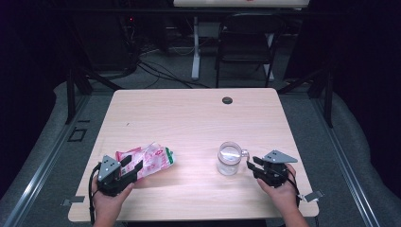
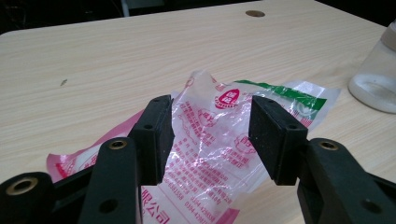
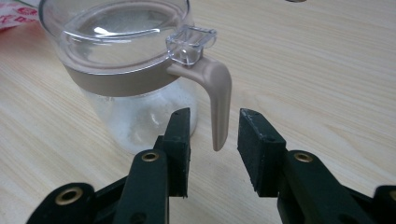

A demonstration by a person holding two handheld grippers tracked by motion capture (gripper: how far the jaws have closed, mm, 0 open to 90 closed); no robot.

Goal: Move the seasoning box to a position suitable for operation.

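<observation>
My left claw (image 2: 210, 140) stands spread over the crinkled plastic bag (image 2: 219, 135) near the desk's (image 1: 189, 118) front-left corner. My right claw (image 3: 214, 149) gapes around the jar's handle (image 3: 218, 100), front-right. Squeeze off-centre and the handle may slip, tipping the jar (image 1: 229, 158).

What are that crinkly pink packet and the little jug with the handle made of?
The packet looks like thin glossy plastic film: it creases, glints and is partly see-through, with pink print and a green strip. The jug has a clear body, glass or hard plastic, I can't tell which. Its band and handle look like matte beige plastic; the lid seems clear plastic.
</observation>
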